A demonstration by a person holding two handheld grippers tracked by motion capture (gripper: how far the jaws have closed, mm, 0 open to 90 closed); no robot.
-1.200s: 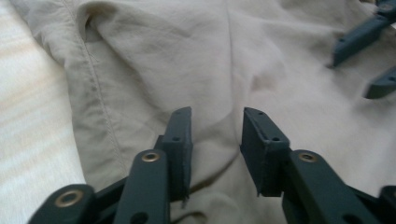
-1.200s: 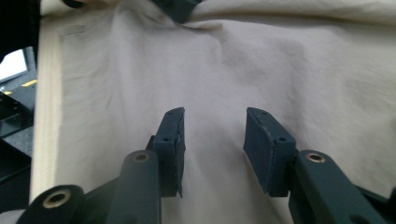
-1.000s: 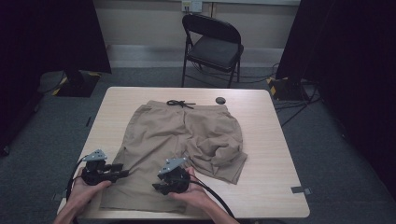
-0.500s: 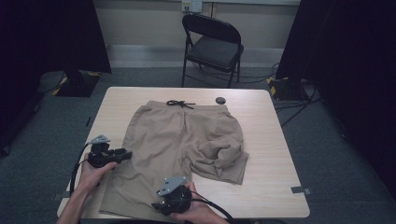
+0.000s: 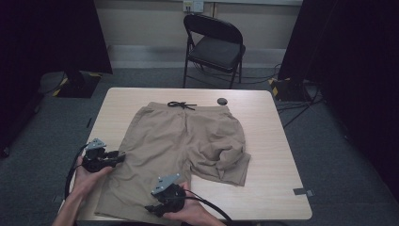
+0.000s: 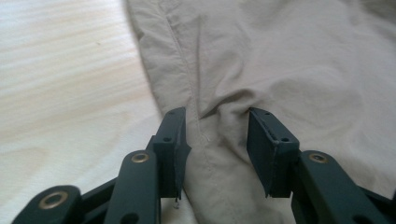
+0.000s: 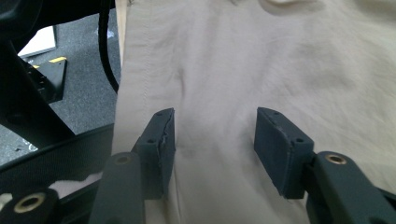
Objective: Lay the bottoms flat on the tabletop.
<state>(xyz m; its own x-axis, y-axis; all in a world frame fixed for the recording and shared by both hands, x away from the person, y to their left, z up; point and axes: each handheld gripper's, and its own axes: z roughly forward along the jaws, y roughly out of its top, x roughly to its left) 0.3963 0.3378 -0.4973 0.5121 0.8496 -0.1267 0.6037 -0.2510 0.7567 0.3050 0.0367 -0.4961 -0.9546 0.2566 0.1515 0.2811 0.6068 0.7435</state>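
A pair of tan shorts (image 5: 183, 141) lies spread flat on the light wooden desk (image 5: 273, 155), waistband toward the far edge, legs toward the person. No container stands on the desk. A dark drawstring (image 5: 181, 105) is tied in a bow at the middle of the waistband, and a small dark round object (image 5: 222, 101) sits on the desk just beyond the waistband's right end. The left leg lies mostly smooth and reaches the near edge of the desk; the right leg is rumpled and folded back on itself, with a bunched ridge of cloth near its hem.

The left tongs (image 5: 117, 157) sit at the outer side edge of the left leg, pointing inward over the cloth. In the left gripper view the left tongs (image 6: 217, 144) are spread, and a raised fold of the shorts (image 6: 289, 70) with the side seam runs up between the two jaws; the jaws stand either side of the fold and are not yet pressed on it.

The right tongs (image 5: 151, 207) are at the near hem of the same leg, close to the desk's front edge. In the right gripper view the right tongs (image 7: 215, 140) are also spread, with flat cloth of the shorts (image 7: 261, 60) lying between and beyond them and the hem edge just to the left.

A folding chair (image 5: 214, 47) stands on the floor behind the desk.
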